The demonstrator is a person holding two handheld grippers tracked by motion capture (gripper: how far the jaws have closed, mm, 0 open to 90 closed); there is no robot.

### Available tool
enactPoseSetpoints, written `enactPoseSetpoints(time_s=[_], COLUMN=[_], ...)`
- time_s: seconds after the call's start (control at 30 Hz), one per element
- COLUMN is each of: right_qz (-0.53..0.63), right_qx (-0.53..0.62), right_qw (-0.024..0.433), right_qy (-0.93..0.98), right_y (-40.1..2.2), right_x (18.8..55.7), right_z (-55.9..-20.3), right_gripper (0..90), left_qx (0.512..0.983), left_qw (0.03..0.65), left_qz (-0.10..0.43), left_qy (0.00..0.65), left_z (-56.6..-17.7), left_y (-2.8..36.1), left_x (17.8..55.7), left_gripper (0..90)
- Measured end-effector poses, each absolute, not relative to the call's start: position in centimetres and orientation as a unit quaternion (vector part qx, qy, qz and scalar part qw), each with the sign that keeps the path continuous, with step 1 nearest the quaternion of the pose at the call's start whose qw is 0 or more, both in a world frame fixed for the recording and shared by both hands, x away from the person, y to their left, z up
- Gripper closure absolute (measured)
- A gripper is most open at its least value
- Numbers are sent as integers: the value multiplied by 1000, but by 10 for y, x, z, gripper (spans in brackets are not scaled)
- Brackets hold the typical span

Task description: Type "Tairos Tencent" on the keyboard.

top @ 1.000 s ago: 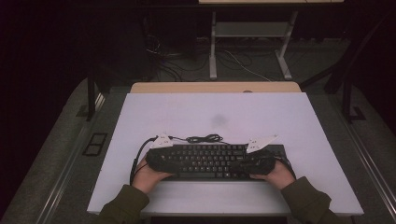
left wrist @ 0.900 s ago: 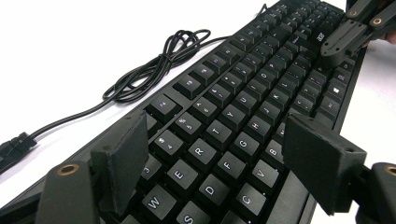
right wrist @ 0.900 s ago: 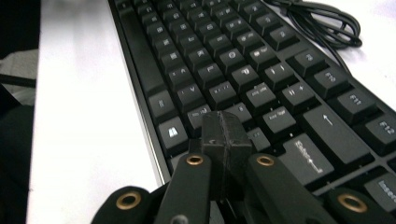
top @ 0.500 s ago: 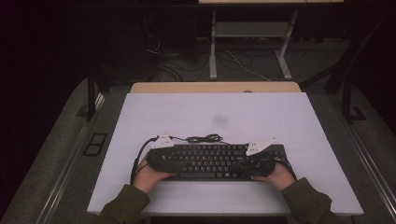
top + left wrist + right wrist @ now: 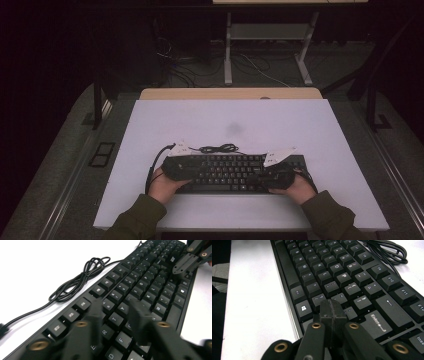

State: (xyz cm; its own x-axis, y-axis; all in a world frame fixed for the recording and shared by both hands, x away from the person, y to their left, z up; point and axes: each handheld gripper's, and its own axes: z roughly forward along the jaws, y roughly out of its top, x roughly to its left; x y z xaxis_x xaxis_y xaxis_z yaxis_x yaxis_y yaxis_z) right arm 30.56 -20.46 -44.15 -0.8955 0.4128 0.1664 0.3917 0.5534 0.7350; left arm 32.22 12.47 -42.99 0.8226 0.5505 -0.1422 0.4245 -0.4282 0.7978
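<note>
High view, near to far. At 6 o'clock the person's sleeves enter; the left tongs and right tongs both rest over the black keyboard, which lies on the white tabletop slightly toward its near edge. The left tongs' jaws have just been closing: in the left gripper view they are motion-blurred, parted by about a key or two above the letter rows, with nothing gripped between them. The right tongs' jaws are pressed together, empty, their joined tip poised over the keys at the keyboard's right end. This suggests the left tongs are being narrowed to a pointed tip for pressing keys. At 12 o'clock of the keyboard lies its coiled cable.
</note>
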Motion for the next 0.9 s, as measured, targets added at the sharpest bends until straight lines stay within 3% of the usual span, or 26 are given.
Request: enactPoseSetpoints(time_s=[0.17,0.9], right_qz=[414,416], right_qx=[228,228], right_qw=[12,12], right_qy=[881,880], right_y=[-205,-205], right_x=[306,306], right_z=[-442,-442], right_gripper=[893,893], left_qx=[846,859], left_qw=[447,422], left_qz=[56,49], left_qy=[285,286], left_z=[-429,-439], left_y=[121,113], left_x=[326,329], left_gripper=[889,890])
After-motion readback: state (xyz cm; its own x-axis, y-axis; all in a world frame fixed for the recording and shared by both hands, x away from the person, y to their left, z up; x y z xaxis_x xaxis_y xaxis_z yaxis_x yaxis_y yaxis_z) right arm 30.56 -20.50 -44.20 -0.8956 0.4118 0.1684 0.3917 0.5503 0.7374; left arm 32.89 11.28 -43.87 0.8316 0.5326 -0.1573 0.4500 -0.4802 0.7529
